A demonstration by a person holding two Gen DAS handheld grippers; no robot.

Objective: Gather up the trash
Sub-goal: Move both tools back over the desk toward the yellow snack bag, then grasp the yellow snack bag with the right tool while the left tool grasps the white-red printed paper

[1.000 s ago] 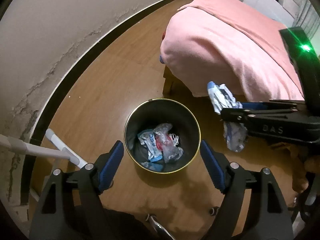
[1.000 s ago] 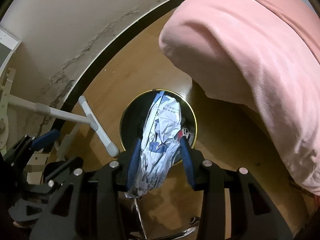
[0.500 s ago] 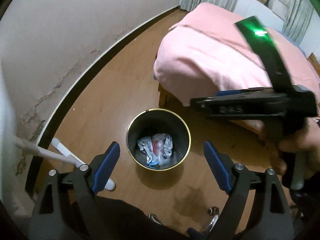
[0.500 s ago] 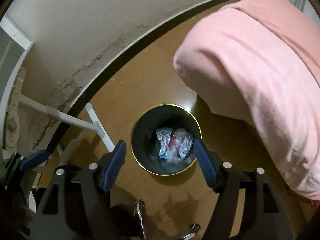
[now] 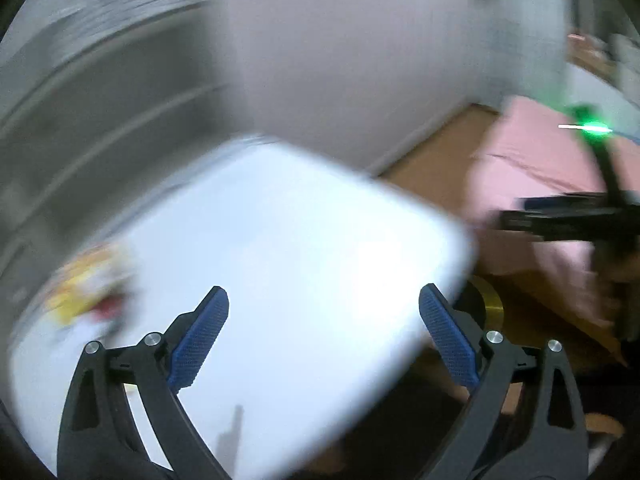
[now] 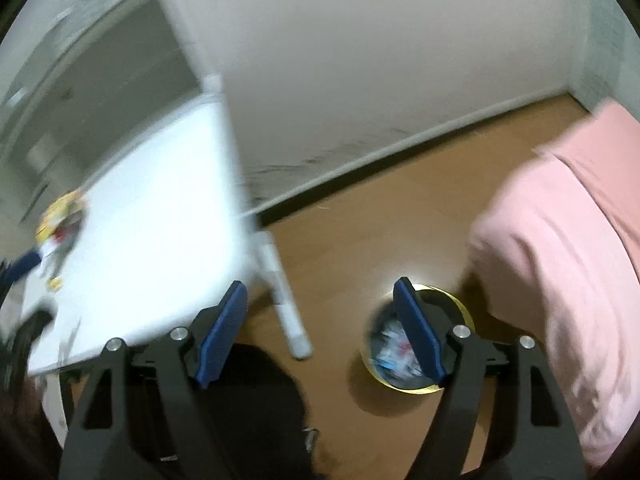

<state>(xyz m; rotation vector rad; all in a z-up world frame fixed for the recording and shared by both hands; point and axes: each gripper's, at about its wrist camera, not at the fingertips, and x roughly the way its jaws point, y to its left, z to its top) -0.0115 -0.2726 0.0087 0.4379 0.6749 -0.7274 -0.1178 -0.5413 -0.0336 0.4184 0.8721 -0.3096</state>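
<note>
- White table (image 5: 288, 264) fills the left wrist view; a yellow-and-red wrapper (image 5: 84, 300), badly blurred, lies near its left edge, with smaller scraps (image 6: 54, 280) beside it in the right wrist view.
- Left gripper (image 5: 324, 336) hangs above the table, its jaws opening wide with nothing between them.
- Right gripper (image 6: 320, 332) is empty too, jaws opening; it sits over the floor (image 6: 360, 232) off the table's right edge.
- The bin (image 6: 452, 384) stands on the floor beside the pink bed (image 6: 568, 240), well apart from the wrapper, with trash already inside.
- Risk: both views smear, so a reach made now could misjudge the wrapper and push it off the left edge.
- Risk: the light wrapper may slide away from closing pads, or only a corner gets pinched and drops on the way.
- Risk: the small scraps are easy to overlook.
- Risk: the table leg (image 6: 280, 284) stands between table and bin; a low carry could clip it.
</note>
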